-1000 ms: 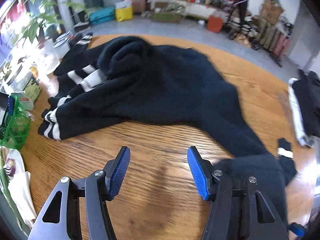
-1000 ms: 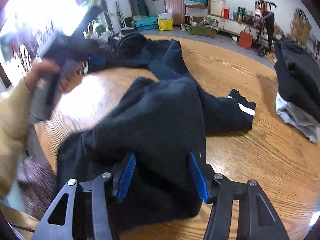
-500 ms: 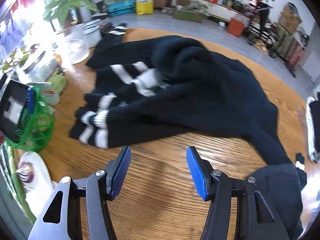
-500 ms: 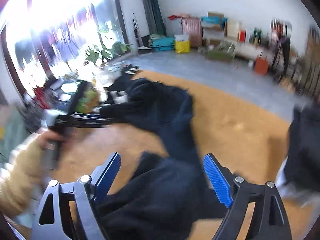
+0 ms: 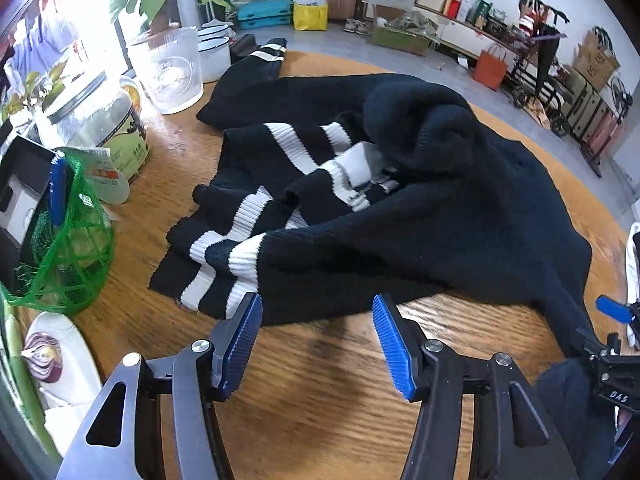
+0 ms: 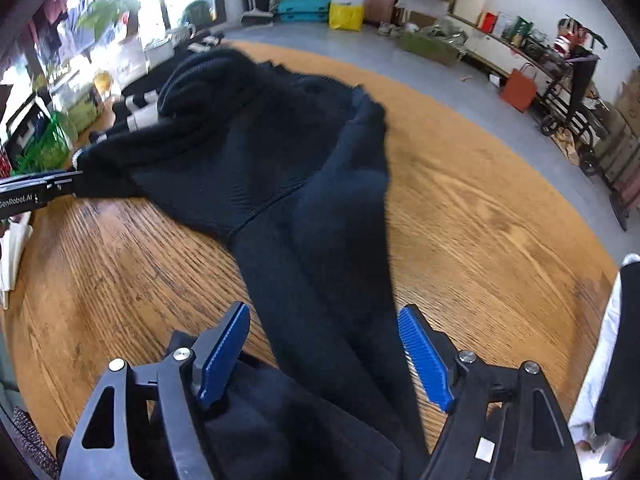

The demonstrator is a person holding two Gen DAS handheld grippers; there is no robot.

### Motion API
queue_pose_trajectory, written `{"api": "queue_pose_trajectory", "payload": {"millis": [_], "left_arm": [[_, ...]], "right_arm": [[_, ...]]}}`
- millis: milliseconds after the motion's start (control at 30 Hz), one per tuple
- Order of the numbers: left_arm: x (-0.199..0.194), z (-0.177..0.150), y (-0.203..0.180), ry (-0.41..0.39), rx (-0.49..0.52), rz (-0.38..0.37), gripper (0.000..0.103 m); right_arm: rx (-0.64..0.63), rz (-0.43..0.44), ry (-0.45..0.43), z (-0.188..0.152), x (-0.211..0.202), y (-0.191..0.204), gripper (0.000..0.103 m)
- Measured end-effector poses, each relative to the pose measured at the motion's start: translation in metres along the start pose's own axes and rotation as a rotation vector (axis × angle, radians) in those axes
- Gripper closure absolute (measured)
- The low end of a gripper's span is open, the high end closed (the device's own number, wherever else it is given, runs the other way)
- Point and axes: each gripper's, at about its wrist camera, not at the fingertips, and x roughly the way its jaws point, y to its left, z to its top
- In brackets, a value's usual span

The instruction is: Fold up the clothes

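A black knit sweater with white stripes lies crumpled on the round wooden table. Its striped hem lies just ahead of my left gripper, whose jaws are closing with nothing between them, only bare wood. In the right wrist view the sweater trails one long sleeve toward me. That sleeve runs between the jaws of my right gripper, which are closing; the pads stand off the cloth. The left gripper shows at that view's left edge.
Glass jars, a green net bag and a plate with a red onion crowd the table's left rim. A pile of dark and white clothes lies at the right edge. Clutter stands on the floor behind.
My left gripper slid left along the table to the striped hem. My right gripper opened off the bunched cloth, swung across, and now straddles the sleeve.
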Motion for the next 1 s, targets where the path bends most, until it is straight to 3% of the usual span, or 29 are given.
{"api": "queue_pose_trajectory", "payload": {"millis": [33,67,100,167,233,333,633,867,1000], "left_arm": [[0.002,0.001,0.003,-0.014,-0.006,0.003,0.057],[0.004,0.003,0.004,-0.015,-0.009,0.012,0.072],[0.008,0.004,0.007,-0.005,-0.011,0.025,0.084],[0.017,0.008,0.01,0.022,-0.013,0.022,0.093],[0.024,0.01,0.013,0.025,-0.015,-0.009,0.097],[0.029,0.013,0.012,0.0,-0.01,-0.039,0.099],[0.055,0.053,0.006,-0.025,0.01,-0.024,0.101],[0.078,0.09,0.004,-0.032,0.052,0.011,0.101],[0.093,0.112,0.011,-0.029,0.015,-0.007,0.102]], "right_arm": [[-0.008,-0.001,0.009,0.002,0.006,0.002,0.038],[-0.018,0.0,0.026,0.004,0.013,0.003,0.05],[-0.025,-0.001,0.043,0.007,0.019,0.004,0.068],[-0.03,0.008,0.055,0.011,0.026,0.005,0.074],[-0.04,0.017,0.058,0.018,0.028,0.006,0.088],[-0.057,0.012,0.06,0.032,0.033,0.01,0.094],[-0.034,-0.045,0.016,0.111,0.063,0.034,0.094],[-0.044,-0.012,-0.059,0.179,0.08,0.069,0.094],[-0.024,0.034,-0.084,0.203,0.095,0.083,0.094]]}}
